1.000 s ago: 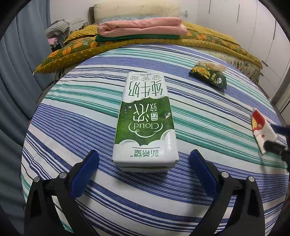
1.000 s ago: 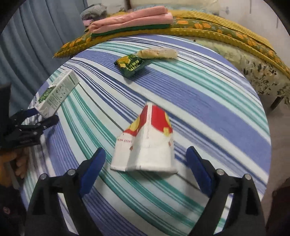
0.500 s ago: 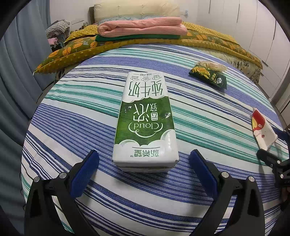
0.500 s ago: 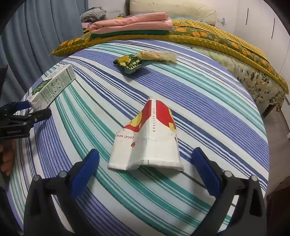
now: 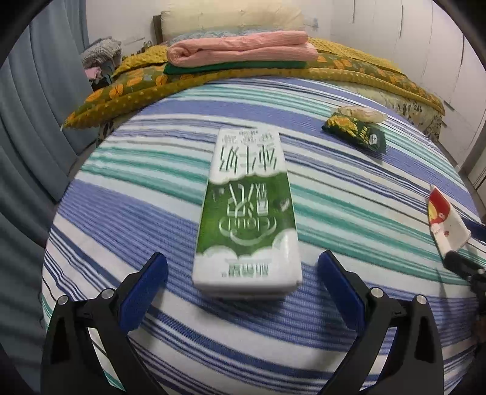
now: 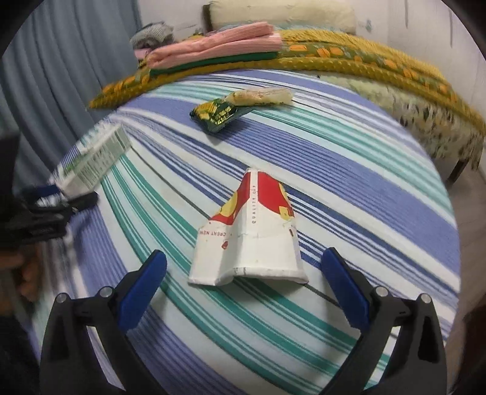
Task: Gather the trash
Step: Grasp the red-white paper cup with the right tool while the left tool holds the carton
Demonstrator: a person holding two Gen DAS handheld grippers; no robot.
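The left hand-held gripper [image 5: 242,278] is hovering over the near part of the bed [image 5: 152,194] with its blue pads standing wide apart. The near end of a green-and-white milk carton [image 5: 246,218] is lying between them, touching neither pad. The carton is lying flat on the striped bedspread, its length running away toward the head of the bed.

The right hand-held gripper [image 6: 244,275] is likewise standing wide; its jaws have just been opening, and a flattened red-and-white paper cup [image 6: 252,234] is lying between them with its wide rim nearest, clear of both pads. The cup is resting on the bedspread toward the bed's right edge, well apart from the carton, which is showing at the left of the right wrist view beside the other gripper and part of a hand [image 6: 21,270].

Farther on, toward the right edge, a green-and-yellow snack packet [image 6: 217,114] is lying flat, and a pale clear wrapper [image 6: 261,94] is lying just beyond it, touching or overlapping its far end.

Beyond those, a yellow patterned quilt [image 5: 136,88] is stretching across the bed, with folded pink and green cloths [image 5: 243,50] stacked on it, and a cream pillow [image 5: 231,18] is leaning at the head. Blue-grey curtains [image 5: 33,100] are hanging along the left side.
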